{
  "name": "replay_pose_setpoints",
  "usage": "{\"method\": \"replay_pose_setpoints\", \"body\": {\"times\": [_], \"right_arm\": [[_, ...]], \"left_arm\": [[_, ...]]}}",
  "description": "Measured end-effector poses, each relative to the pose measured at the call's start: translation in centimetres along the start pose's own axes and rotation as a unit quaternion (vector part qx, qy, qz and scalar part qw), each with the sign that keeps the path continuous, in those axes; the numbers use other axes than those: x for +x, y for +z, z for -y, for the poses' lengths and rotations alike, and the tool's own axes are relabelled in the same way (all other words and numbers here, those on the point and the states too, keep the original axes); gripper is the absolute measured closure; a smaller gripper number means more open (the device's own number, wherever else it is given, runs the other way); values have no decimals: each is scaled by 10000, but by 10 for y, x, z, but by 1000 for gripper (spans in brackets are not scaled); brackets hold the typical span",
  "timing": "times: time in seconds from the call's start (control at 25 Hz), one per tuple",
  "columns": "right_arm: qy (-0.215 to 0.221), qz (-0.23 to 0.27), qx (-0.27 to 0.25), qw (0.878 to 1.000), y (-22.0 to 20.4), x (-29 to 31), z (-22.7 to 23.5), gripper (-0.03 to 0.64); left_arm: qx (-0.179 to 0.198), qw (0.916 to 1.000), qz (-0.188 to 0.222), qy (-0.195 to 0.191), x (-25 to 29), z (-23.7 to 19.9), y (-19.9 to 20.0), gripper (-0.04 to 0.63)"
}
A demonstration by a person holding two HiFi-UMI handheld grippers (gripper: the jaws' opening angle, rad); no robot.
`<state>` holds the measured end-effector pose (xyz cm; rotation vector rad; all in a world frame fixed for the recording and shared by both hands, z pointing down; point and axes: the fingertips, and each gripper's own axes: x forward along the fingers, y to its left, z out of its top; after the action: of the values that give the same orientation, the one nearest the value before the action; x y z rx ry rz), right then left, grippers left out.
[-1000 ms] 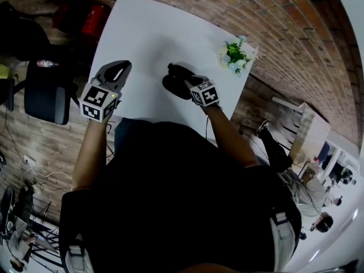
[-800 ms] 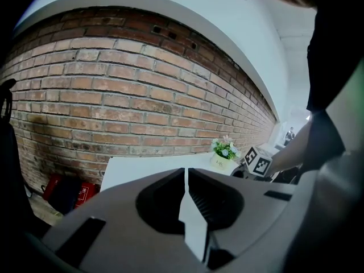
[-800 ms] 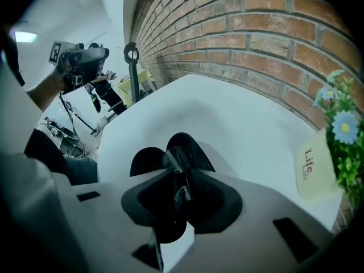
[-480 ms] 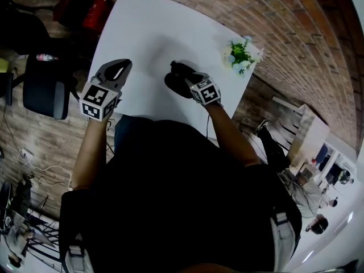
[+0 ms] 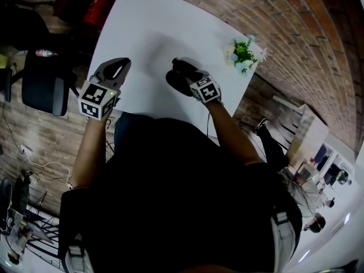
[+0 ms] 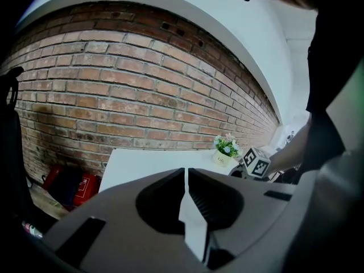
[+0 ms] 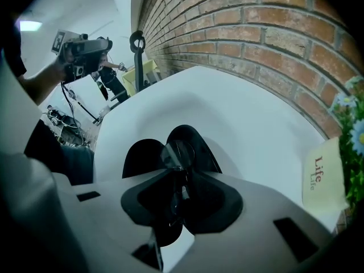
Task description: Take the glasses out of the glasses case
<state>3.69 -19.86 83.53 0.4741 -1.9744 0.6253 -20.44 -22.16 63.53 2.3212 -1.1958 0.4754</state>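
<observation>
White table [image 5: 148, 33] edge nearest me: my left gripper [image 5: 118, 66] hovers there, clenched and empty. Farther in, my right gripper [image 7: 177, 172] has just been opening its jaws. They stand slack around the glasses [image 7: 177, 152] in the open glasses case [image 7: 142, 155], so I judge the lift not yet begun.

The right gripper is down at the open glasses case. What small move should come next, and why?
Probably close the right gripper on the glasses. Its jaws have just been opening and stand slightly apart with the thin frame between them, one lens over the open glasses case on the table. The left gripper is shut, empty and aside.
</observation>
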Motion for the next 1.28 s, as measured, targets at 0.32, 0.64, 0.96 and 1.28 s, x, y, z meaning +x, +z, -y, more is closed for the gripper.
{"method": "replay_pose_setpoints", "body": {"times": [0.32,0.64,0.96,1.28], "right_arm": [[2,-179,-166,9997,-2,1,0,502],[0,-299,-295,9991,-5,4,-1,506],[-73,-394,-618,9973,-7,8,0,522],[-126,-420,-766,9961,-5,10,-1,529]], "left_arm": [[-36,10000,-9,18,1,-1,-3,569],[-57,10000,-43,50,-1,-3,-7,569],[-107,9999,-64,35,1,-2,-9,569],[-129,9999,-34,23,1,-2,-9,569]]}}
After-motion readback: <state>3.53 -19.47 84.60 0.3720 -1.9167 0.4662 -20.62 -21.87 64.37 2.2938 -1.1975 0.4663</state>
